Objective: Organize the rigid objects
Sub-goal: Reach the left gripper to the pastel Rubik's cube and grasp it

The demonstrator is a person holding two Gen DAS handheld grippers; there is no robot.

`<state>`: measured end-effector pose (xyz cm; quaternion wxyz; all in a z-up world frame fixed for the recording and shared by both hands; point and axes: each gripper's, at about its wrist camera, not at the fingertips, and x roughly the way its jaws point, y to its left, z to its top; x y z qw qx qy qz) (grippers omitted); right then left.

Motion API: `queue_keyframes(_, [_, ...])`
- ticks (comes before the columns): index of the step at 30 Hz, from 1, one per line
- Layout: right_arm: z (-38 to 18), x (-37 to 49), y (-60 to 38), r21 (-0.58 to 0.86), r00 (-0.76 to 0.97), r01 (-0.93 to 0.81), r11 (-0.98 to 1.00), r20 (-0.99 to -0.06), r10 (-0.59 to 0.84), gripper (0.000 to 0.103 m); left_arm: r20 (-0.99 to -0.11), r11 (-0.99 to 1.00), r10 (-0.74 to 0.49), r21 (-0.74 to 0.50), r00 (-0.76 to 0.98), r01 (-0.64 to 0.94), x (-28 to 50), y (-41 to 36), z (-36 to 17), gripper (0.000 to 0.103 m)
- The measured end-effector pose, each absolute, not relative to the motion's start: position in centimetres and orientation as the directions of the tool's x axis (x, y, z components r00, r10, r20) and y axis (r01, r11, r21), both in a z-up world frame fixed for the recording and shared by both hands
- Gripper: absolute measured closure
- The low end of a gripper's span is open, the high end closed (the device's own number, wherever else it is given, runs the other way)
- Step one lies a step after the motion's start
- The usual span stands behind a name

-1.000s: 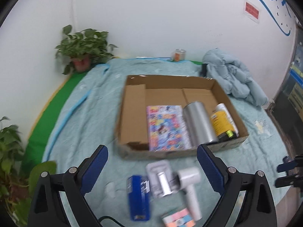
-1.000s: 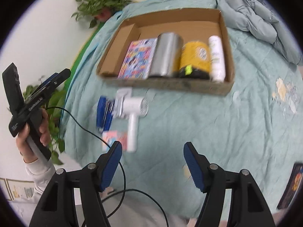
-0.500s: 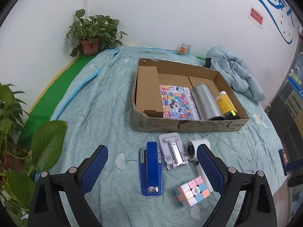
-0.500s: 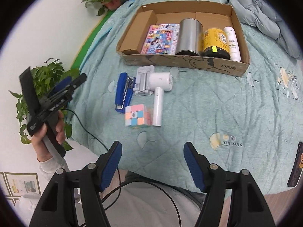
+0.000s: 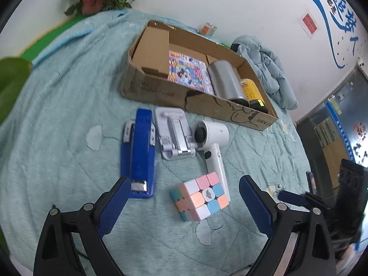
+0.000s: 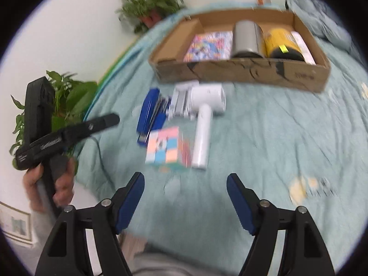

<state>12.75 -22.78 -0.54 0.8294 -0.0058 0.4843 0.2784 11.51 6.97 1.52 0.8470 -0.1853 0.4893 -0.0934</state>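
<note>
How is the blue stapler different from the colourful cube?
The stapler is long, flat and one solid blue; the cube is blocky and chequered in pastel pink, orange, blue and white. The stapler lies nearer the cardboard box; the cube sits closer to the camera, against the white dryer's handle. Both rest outside the box on the green quilt.

Lower centre, the pastel cube (image 5: 199,199) sits between the left gripper's (image 5: 184,203) wide-apart blue pads — stapler (image 5: 140,155), stand (image 5: 175,135), dryer (image 5: 212,142) above.
</note>
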Motion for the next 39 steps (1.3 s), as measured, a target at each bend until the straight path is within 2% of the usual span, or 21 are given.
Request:
queue_keyframes(5, [-5.4,14.3,-21.9,0.22,0.416,-0.515,0.828,-0.781,0.466,0.022,-0.804,0.892,-0.391,-0.451,0.448,-0.032,12.5,5.8,-1.7,0.012])
queue_keyframes(7, [-6.1,14.6,-21.8,0.222,0.418,-0.532,0.817,-0.771,0.481,0.022,-0.807,0.877,-0.419,-0.478,0.417,-0.044,13.1,5.4,-3.3,0.025])
queue_keyframes(9, [-6.0,14.4,-21.6,0.245,0.414,-0.571,0.784,-0.738,0.532,0.022,-0.8,0.859,-0.45,-0.51,0.396,-0.054,13.7,5.1,-4.6,0.031])
queue_keyframes(12, [-5.5,14.2,-21.6,0.202,0.478,-0.573,0.794,-0.705,0.524,0.022,-0.802,0.85,-0.465,-0.523,0.375,-0.064,15.0,4.6,-5.7,0.039])
queue_keyframes(16, [-6.1,16.8,-23.2,0.217,0.516,-0.45,0.866,-0.729,0.45,0.025,-0.799,0.857,-0.463,-0.514,0.384,-0.035,17.0,4.0,-5.2,0.039])
queue_keyframes(19, [-6.8,18.3,-22.8,0.237,0.488,-0.436,0.868,-0.749,0.449,0.039,-0.814,0.869,-0.452,-0.494,0.364,-0.024,18.6,3.3,-5.1,0.039])
queue_keyframes(22, [-8.0,18.9,-21.5,0.267,0.439,-0.445,0.855,-0.767,0.468,0.041,-0.827,0.876,-0.45,-0.481,0.335,-0.011,19.6,2.5,-5.6,0.039])
queue_keyframes(26, [-8.8,19.3,-20.6,0.276,0.422,-0.429,0.86,-0.781,0.461,0.055,-0.839,0.881,-0.439,-0.472,0.321,-0.031,19.9,2.2,-6.0,0.041])
queue_keyframes(33, [-6.3,17.5,-22.3,0.295,0.409,-0.529,0.796,-0.733,0.543,0.056,-0.863,0.904,-0.373,-0.421,0.34,-0.078,16.6,3.7,-5.4,0.04])
queue_keyframes(39, [-5.8,14.7,-19.9,0.252,0.288,-0.722,0.644,-0.736,0.612,0.056,-0.815,0.841,-0.463,-0.528,0.347,-0.118,15.5,4.4,-6.8,0.043])
